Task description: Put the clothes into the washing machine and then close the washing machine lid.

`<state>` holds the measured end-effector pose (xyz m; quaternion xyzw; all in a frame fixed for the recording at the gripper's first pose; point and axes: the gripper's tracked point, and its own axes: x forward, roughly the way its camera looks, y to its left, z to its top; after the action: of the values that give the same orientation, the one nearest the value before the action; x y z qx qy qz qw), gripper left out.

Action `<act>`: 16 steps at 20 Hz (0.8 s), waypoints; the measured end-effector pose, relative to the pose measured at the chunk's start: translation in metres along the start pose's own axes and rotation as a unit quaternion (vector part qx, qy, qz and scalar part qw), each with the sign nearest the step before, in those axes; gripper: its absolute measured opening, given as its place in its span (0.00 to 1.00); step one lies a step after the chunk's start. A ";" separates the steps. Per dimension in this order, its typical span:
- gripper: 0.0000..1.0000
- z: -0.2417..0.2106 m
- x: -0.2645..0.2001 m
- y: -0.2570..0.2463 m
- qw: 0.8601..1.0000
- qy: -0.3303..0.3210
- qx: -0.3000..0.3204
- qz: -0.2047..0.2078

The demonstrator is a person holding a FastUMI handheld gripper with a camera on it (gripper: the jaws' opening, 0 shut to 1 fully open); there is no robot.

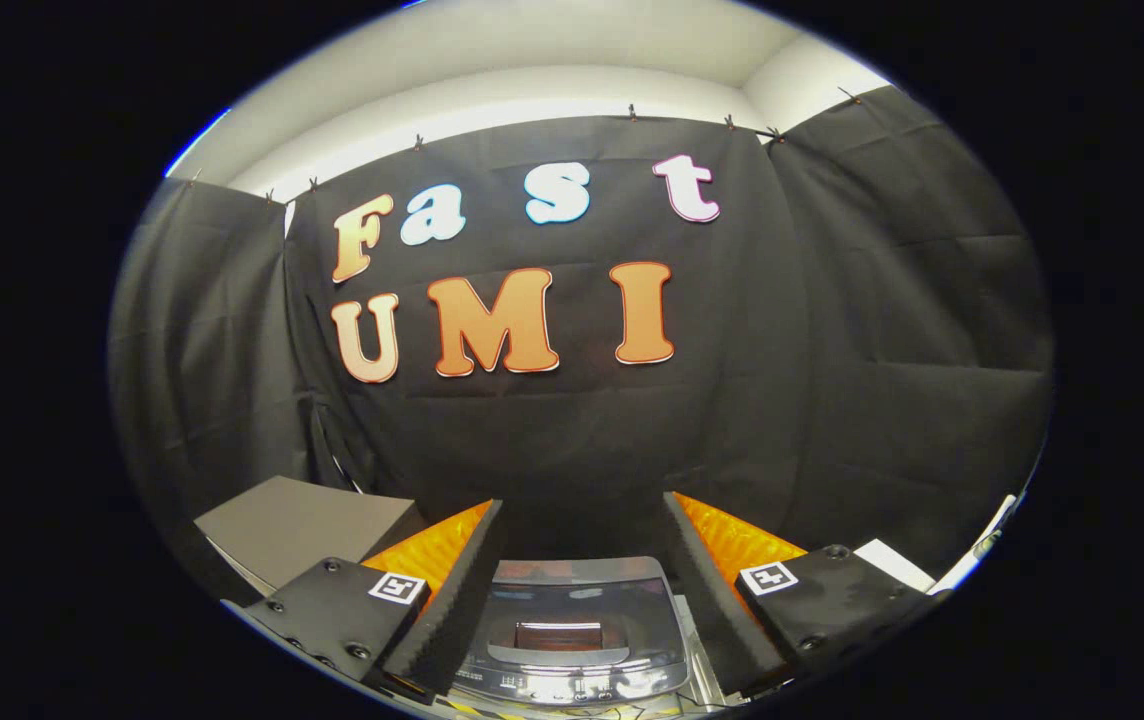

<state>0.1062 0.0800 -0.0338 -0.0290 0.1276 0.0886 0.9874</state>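
Observation:
My gripper [582, 502] is open, its two fingers spread wide with nothing between them. It is held high and points at the black cloth wall. Low between the fingers [452, 590] I see the top of the washing machine [572, 685], a small light-coloured toy-sized unit. Its dark glossy lid [577, 625] reflects a strip of light and shows something reddish behind the glass. Whether the lid lies fully down, I cannot tell. The machine's control strip sits at its near edge, below the fingers.
A grey flat-topped box [302, 525] stands to the left, just beyond the left finger. White flat pieces [892, 562] lie to the right, beyond the right finger. The black cloth wall closes off the space ahead and on both sides.

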 end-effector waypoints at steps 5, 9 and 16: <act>0.99 0.007 -0.027 -0.027 1.000 -0.017 0.003 -0.007; 0.99 0.009 -0.048 -0.036 0.999 -0.033 0.013 -0.005; 0.99 0.010 -0.083 -0.061 0.998 -0.048 0.011 -0.025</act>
<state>0.0409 0.0067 -0.0004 -0.0174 0.0801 0.0638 0.9946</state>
